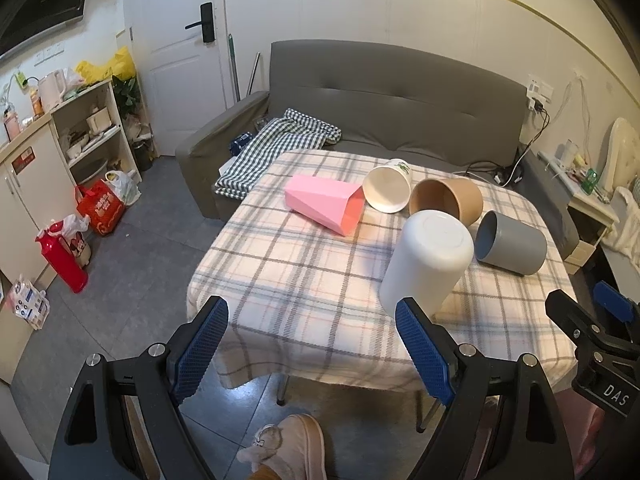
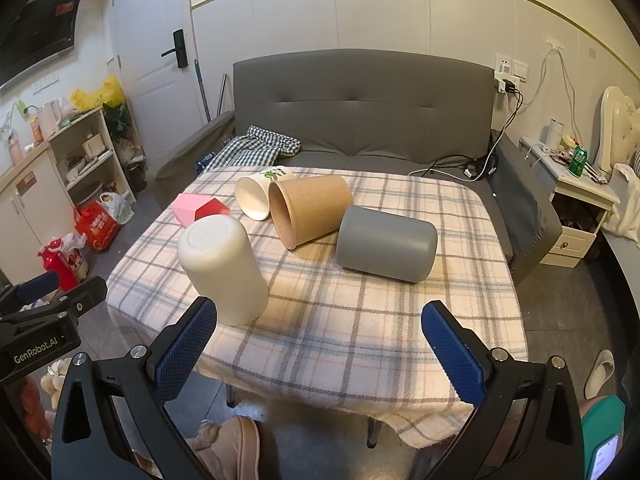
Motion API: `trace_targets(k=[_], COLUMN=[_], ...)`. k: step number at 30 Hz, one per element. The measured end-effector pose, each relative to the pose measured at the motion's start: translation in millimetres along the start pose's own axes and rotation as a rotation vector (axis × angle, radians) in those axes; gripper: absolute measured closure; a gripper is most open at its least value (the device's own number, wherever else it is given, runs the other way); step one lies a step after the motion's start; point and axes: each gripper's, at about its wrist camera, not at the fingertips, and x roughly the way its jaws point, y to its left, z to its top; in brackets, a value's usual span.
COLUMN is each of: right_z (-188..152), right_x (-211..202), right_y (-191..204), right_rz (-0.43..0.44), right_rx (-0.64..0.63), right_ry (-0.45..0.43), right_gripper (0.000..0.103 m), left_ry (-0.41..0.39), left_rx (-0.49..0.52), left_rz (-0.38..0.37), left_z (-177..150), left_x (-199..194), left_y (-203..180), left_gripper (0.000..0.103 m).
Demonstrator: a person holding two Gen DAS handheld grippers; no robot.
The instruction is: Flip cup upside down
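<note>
A white cup [image 1: 426, 260] stands upside down on the checked tablecloth [image 1: 300, 280], base up; it also shows in the right wrist view [image 2: 222, 266]. A grey cup [image 1: 510, 242] [image 2: 386, 244], a brown cup [image 1: 448, 200] [image 2: 310, 208], a white paper cup [image 1: 388, 190] [image 2: 256, 196] and a pink faceted cup [image 1: 326, 204] [image 2: 200, 208] lie on their sides. My left gripper [image 1: 312, 344] is open and empty at the table's near edge, left of the white cup. My right gripper [image 2: 320, 348] is open and empty over the near edge, right of the white cup.
A grey sofa [image 2: 360, 120] with a checked cloth [image 1: 276, 144] stands behind the table. Shelves and bags [image 1: 100, 204] line the left wall. A nightstand [image 2: 576, 208] stands at the right. A slippered foot [image 1: 288, 448] is below the table edge.
</note>
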Motion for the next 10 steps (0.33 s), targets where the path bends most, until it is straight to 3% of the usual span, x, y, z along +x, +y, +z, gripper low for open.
trace_targets(k=[10], right_z=[1.1], right_x=[2.1], right_y=[-0.1], right_rz=[0.001], right_rx=[0.000], right_ry=[0.006], right_gripper=[0.000], left_ry=[0.001], left_rx=[0.004], left_rz=[-0.007], left_z=[-0.4], left_x=[0.2], left_y=[-2.3], left_gripper=[0.014])
